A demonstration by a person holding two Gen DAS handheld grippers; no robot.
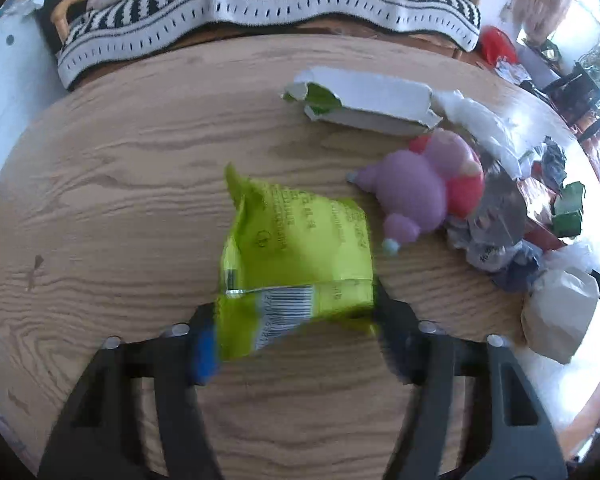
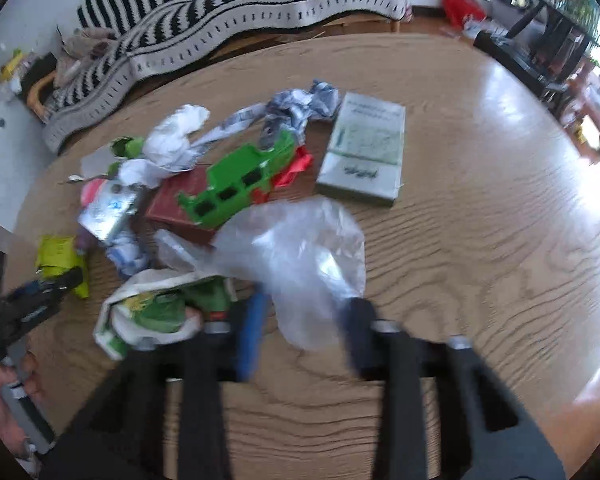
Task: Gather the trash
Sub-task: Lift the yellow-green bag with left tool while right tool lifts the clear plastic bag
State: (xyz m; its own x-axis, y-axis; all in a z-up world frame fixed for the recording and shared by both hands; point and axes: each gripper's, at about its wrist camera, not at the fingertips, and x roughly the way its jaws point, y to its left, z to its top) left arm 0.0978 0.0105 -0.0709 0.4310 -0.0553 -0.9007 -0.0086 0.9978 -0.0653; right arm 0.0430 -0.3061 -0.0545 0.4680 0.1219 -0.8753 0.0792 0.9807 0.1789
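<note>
On the wood-grain counter (image 1: 120, 200), at its left side, lies a lime-green foil snack wrapper (image 1: 296, 248), flat and empty-looking, with a barcode end facing me. My left claw (image 1: 298, 340) is clamped on that barcode end, a pad against each side edge, and the foil buckles a little between them. I judge it nearly weightless, crinkly and slick. A pinch across the sealed end should hold best, since the loose middle would only fold and slide.

Just right of it lies a soft purple-and-red plush toy (image 1: 416, 196), and beyond that a torn white cardboard carton (image 1: 372, 104). The toy is probably not trash.

Further right, near the counter's middle, a crumpled clear plastic bag (image 2: 300, 248) sits between the fingers of my right claw (image 2: 306, 332). It should be featherlight, limp and slippery, so gathering a bunched fold looks safer than taking a single layer. The fingers are blurred. The film touches them, but I cannot tell whether they are clenched on it or merely standing either side.

A crumpled white-and-green paper bag (image 2: 156, 312) lies just left of that claw. Behind are a bright green plastic moulded piece (image 2: 240, 184) and a pale grey-green book (image 2: 364, 148).

The litter heap overlaps, so what lies under it is hidden. The right edge is washed out by glare, and the print on the wrapper is unreadable.
</note>
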